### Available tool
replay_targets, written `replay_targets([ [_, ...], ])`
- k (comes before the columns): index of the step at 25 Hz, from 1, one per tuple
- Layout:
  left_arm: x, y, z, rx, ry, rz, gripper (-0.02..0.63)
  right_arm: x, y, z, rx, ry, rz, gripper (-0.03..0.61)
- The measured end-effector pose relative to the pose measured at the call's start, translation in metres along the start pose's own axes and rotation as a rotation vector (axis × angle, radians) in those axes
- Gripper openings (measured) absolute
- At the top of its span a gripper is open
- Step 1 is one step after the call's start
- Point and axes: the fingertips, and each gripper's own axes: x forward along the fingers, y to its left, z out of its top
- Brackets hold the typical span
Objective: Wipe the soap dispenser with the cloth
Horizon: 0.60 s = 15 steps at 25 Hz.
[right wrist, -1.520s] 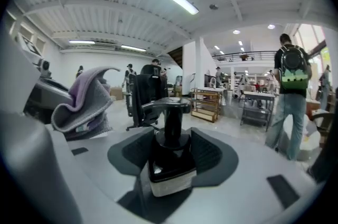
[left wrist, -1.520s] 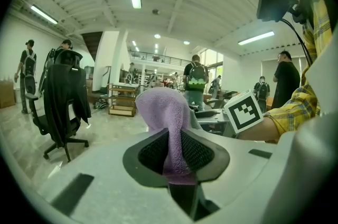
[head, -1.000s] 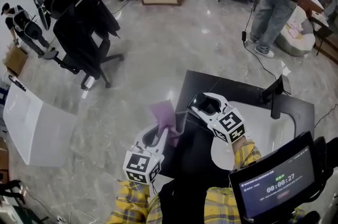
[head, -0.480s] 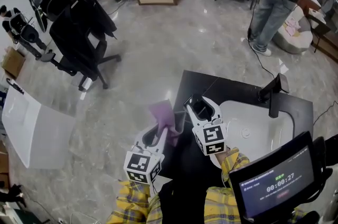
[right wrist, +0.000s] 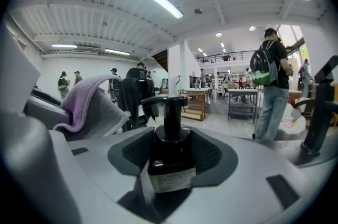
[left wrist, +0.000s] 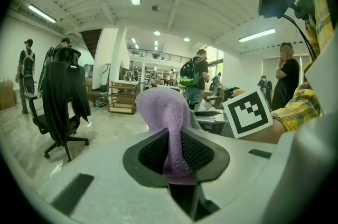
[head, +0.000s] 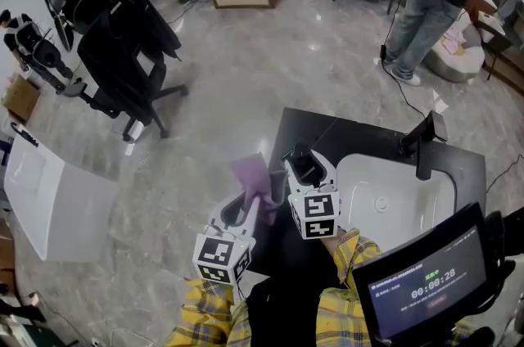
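- My left gripper [left wrist: 177, 153]: jaws pinched on the lilac cloth [left wrist: 161, 112]. The cloth's free end rises past the jaw tips and folds over.
- My right gripper [right wrist: 171, 157]: jaws clamped on both sides of the dark soap dispenser [right wrist: 170, 138], having just been closing slightly on it.
- Soap dispenser, orientation: long axis upright in the right gripper view, pump on top, spout pointing left toward the cloth.
- Location: soap dispenser held over the left edge of the black table [head: 352, 137], left of the white basin [head: 409, 206]. The cloth is just beside it, off that edge.
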Motion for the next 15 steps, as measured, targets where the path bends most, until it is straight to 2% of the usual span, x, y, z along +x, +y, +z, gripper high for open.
replay_targets([
  [3, 0.003, -0.001, 0.001, 0.020, -0.011, 0.008, 0.061, -0.003, 0.001, 0.000, 0.008, -0.008, 0.074, 0.193],
  [8, 0.009, -0.019, 0.007, 0.120, -0.018, -0.020, 0.061, -0.037, -0.002, 0.020, -0.013, -0.147, 0.130, 0.201],
  [10, 0.014, -0.032, 0.009, 0.175, -0.010, -0.053, 0.061, -0.052, -0.016, 0.021, 0.005, -0.184, 0.089, 0.199],
  [15, 0.028, -0.064, 0.007, 0.368, 0.020, -0.116, 0.061, -0.069, -0.060, 0.012, 0.067, -0.171, -0.041, 0.199],
])
